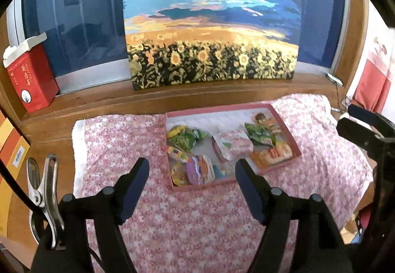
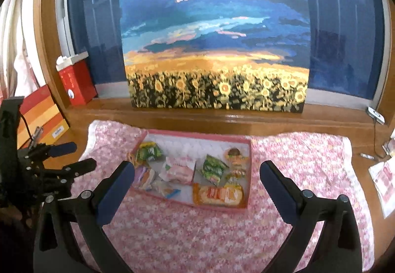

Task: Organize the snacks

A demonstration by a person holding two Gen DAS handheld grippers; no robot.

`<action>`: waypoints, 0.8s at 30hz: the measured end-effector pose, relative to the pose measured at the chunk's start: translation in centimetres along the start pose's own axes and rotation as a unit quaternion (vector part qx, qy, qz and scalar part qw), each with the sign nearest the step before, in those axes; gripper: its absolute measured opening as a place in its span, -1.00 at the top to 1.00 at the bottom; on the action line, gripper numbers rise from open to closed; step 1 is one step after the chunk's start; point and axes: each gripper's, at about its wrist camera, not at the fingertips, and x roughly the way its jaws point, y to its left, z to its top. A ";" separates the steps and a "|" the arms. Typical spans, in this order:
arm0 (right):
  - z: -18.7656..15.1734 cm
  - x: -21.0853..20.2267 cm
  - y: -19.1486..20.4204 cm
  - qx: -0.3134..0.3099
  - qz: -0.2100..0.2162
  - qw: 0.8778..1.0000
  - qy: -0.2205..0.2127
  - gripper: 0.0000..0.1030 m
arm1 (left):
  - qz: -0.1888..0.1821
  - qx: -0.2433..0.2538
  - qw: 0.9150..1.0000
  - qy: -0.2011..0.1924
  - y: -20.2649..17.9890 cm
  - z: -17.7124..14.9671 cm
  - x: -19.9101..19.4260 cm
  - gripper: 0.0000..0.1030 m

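Note:
A shallow pink box (image 1: 286, 125) (image 2: 197, 136) lies on a pink flowered cloth (image 1: 187, 223) (image 2: 197, 236). It holds several snack packets: green ones (image 1: 185, 137) (image 2: 213, 167), a pink-white one (image 1: 233, 147) (image 2: 179, 169), an orange one (image 1: 274, 153) (image 2: 218, 195) and a purple one (image 1: 198, 169). My left gripper (image 1: 192, 180) is open and empty, held above the cloth just in front of the box. My right gripper (image 2: 197, 183) is open and empty, also in front of the box. Each gripper shows at the edge of the other's view.
A sunflower painting (image 1: 212, 26) (image 2: 214, 51) leans on the wooden sill behind the cloth. A red carton (image 1: 29, 78) (image 2: 76, 83) stands at the left. A metal clip (image 1: 43, 189) lies left of the cloth. Papers (image 2: 385, 181) lie at the right.

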 end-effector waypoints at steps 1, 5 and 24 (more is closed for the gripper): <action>-0.4 0.0 -0.1 -0.001 -0.003 1.000 0.005 -1.00 | 0.000 0.005 1.000 0.003 -0.2 -0.4 -0.1 -0.47; -2.2 -0.4 -0.4 -0.004 -0.011 1.000 0.029 -1.00 | -0.001 0.014 1.000 0.019 -0.7 -1.9 -0.2 -0.47; -10.9 1.8 -0.9 0.039 -0.001 0.978 0.205 -1.00 | -0.031 -0.041 0.987 0.149 -0.7 -9.9 2.4 -0.47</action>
